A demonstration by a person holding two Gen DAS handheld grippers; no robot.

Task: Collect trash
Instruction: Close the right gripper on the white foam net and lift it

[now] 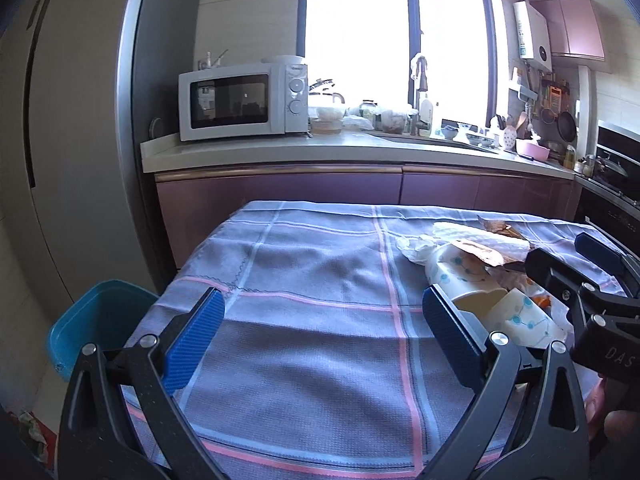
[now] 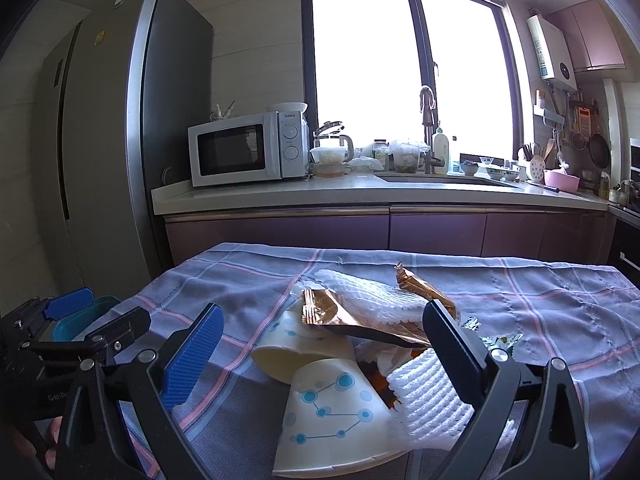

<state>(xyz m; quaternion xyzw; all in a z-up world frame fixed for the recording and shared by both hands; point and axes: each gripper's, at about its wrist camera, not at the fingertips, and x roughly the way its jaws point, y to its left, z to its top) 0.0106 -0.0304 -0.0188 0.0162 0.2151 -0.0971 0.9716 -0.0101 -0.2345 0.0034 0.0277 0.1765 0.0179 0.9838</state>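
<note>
— Where is the rubbish lying?

— In a heap on my right side of the table, on the lilac checked tablecloth with pink and pale stripes (image 2: 560, 300). Nearest to me is a white paper cup printed with blue dots and lines (image 2: 336, 412), tipped on its side. A second white paper cup (image 2: 292, 344) lies touching it, just behind. Across them rests a shiny brown foil wrapper (image 2: 360, 316), and white foam fruit netting (image 2: 432, 400) sits beside the near cup, with more of it further back under the wrapper.

— And your tools?

— My right gripper (image 2: 324, 344) is spread wide, its blue-padded fingers (image 2: 192, 356) either side of the heap, and grips nothing. I cannot tell whether the far finger touches the netting. My left gripper (image 1: 320, 320) is just as wide apart and empty, hanging over bare cloth, its right finger just beside the cups.

— Anything to put the trash into?

— A teal plastic bin (image 1: 100, 316) stands on the floor at the table's left corner, well apart from the heap.
</note>
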